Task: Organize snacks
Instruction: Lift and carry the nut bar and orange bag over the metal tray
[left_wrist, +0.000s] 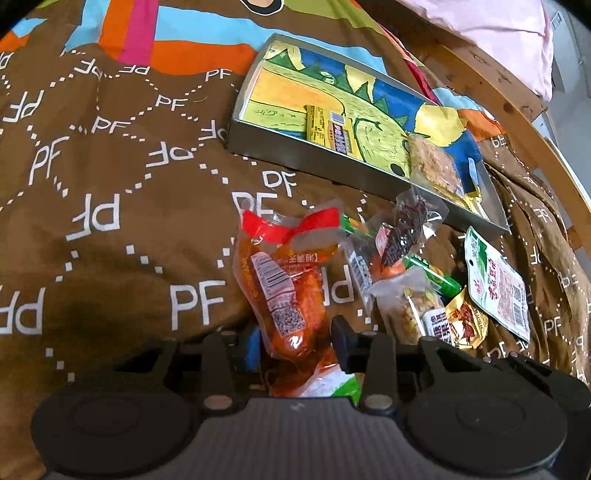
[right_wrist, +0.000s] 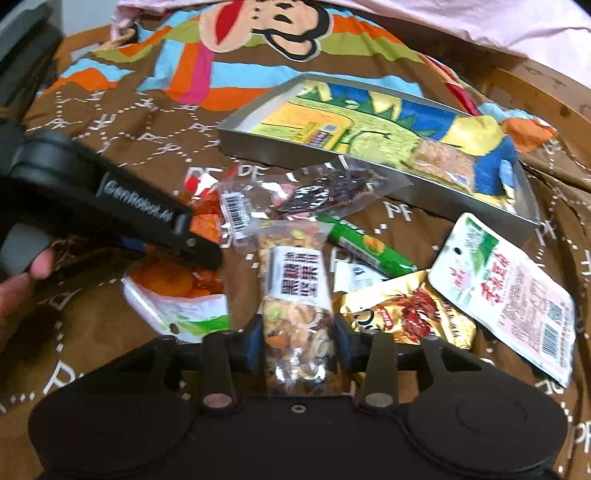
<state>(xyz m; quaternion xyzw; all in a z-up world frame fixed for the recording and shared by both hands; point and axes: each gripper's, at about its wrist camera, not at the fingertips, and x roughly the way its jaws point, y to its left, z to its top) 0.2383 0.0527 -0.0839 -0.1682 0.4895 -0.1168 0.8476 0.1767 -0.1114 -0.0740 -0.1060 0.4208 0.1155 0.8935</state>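
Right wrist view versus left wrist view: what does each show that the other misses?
Only the right wrist view shows the left tool from outside, the hand holding it, and the right tool closed on the nut bar. Only the left wrist view shows the left tool's pads pressing the orange pouch. Both show the tray, green stick pack and white packet.

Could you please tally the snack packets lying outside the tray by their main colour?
Orange packet: 1
Green tube: 1
Gold packet: 1
White-and-green packet: 1
Clear, meat packet and nut bar: 2
Total: 6
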